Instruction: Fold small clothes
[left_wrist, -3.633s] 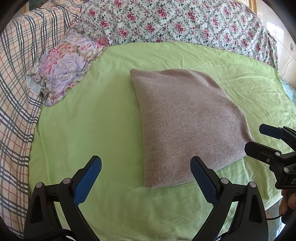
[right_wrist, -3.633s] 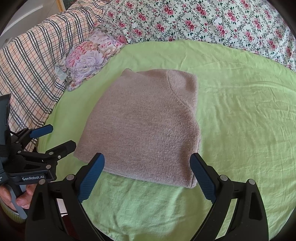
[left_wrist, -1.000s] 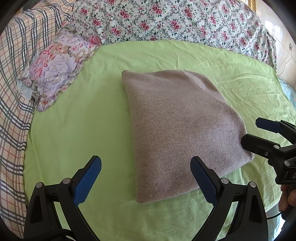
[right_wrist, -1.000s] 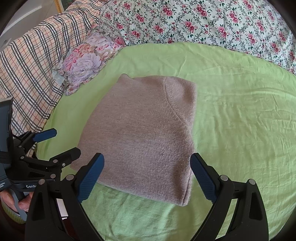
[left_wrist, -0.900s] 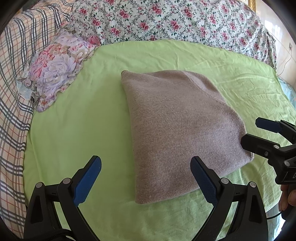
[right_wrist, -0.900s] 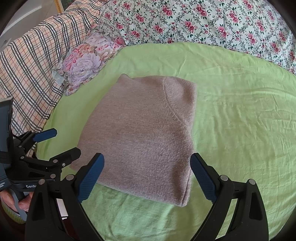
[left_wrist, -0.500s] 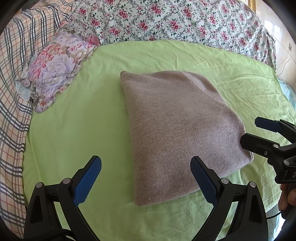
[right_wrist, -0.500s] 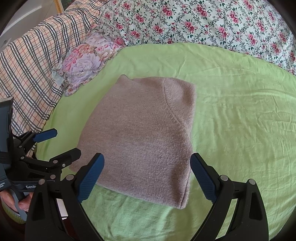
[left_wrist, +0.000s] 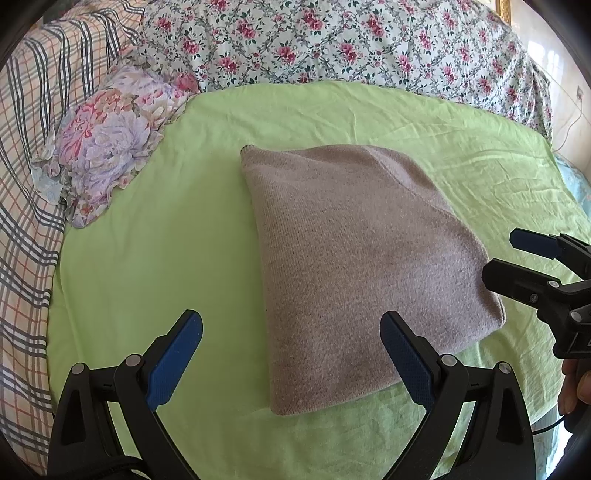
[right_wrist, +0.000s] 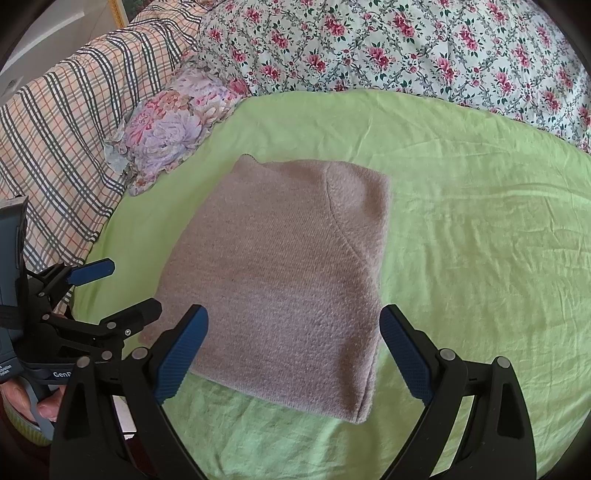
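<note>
A folded grey-brown knit garment lies flat on the green sheet; it also shows in the right wrist view. My left gripper is open and empty, held above the garment's near left edge. My right gripper is open and empty, above the garment's near edge. The right gripper also shows at the right of the left wrist view, beside the garment's right corner. The left gripper shows at the left of the right wrist view.
A small floral cushion lies at the back left of the sheet. A rose-patterned cover runs along the back. A plaid blanket lies on the left. The sheet's near edge falls off close to the grippers.
Both grippers have stayed open and almost still. The view has drifted slightly, so the garment sits a little lower and nearer in both views.
</note>
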